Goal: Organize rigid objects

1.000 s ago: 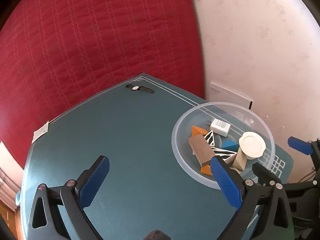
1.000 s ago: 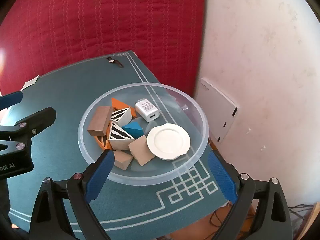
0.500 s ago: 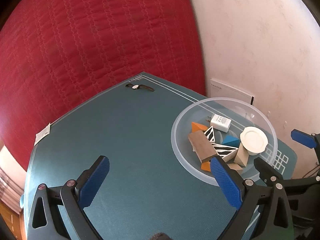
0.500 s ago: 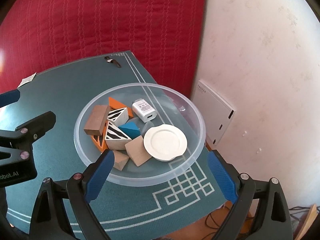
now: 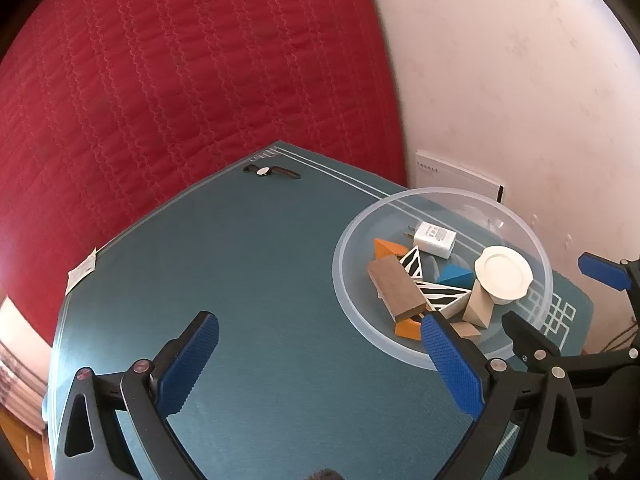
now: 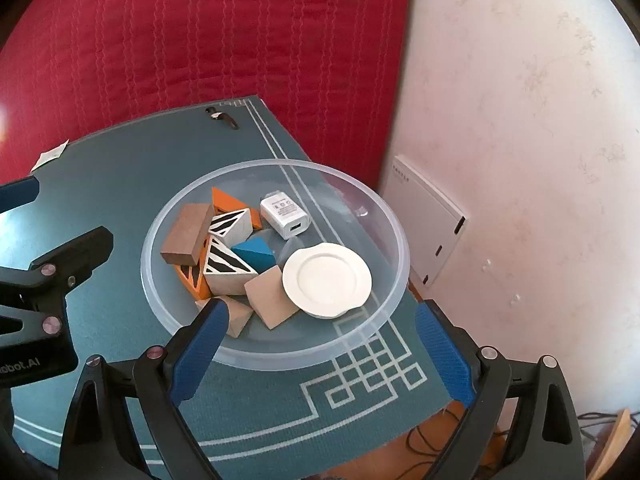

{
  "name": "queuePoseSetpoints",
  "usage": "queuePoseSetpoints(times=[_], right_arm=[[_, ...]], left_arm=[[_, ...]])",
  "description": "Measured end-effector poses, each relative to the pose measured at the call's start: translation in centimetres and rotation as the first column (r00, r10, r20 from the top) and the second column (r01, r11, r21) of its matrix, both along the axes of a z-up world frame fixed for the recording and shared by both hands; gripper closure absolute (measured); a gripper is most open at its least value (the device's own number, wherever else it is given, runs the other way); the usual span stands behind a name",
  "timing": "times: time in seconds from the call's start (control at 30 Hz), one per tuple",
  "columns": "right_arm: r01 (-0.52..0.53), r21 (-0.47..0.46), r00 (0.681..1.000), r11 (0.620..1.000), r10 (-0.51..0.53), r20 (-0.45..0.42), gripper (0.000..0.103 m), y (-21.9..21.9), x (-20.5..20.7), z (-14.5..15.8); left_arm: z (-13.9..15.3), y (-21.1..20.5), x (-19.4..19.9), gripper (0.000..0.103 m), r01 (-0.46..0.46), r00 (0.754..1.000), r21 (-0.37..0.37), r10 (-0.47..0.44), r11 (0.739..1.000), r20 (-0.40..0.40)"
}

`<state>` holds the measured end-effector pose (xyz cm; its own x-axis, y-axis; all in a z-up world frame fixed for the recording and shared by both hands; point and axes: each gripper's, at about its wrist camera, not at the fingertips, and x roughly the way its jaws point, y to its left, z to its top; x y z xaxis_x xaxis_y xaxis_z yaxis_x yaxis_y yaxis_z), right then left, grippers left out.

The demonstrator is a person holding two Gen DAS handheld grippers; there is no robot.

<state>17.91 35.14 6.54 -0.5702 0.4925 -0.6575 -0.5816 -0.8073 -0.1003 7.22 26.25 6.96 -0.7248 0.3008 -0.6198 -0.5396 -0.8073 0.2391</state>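
A clear plastic bowl [image 6: 396, 240] stands on the teal table mat [image 6: 120, 168] near its right edge; it also shows in the left wrist view [image 5: 348, 292]. In it lie a white charger [image 6: 285, 216], a small white plate [image 6: 326, 280], a brown block [image 6: 188, 234], zebra-striped wedges [image 6: 226, 262], a blue wedge [image 6: 253, 254], orange pieces [image 6: 226, 200] and plain wooden blocks [image 6: 270, 298]. My right gripper [image 6: 320, 348] is open and empty, above the bowl's near rim. My left gripper [image 5: 316, 350] is open and empty, over bare mat left of the bowl.
A wristwatch [image 5: 272, 172] lies at the mat's far corner. A paper tag [image 5: 82, 272] sits at the left edge. A red quilted bed [image 5: 180, 72] lies behind. A white wall with a white panel [image 6: 428, 220] is on the right. Cables lie on the floor [image 6: 424, 440].
Both grippers have drawn back and up a little, so the bowl looks smaller and farther. Both stay open. The things in the bowl have not moved.
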Motion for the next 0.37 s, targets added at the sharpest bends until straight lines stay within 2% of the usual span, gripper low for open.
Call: queuePoseSetpoints(times=[0.37], right_arm=[[-0.002, -0.002, 1.000, 1.000, 0.002, 0.009, 0.008, 0.02, 0.09, -0.23]], left_arm=[[-0.28, -0.10, -0.04, 0.000, 0.008, 1.000, 0.000, -0.008, 1.000, 0.010]])
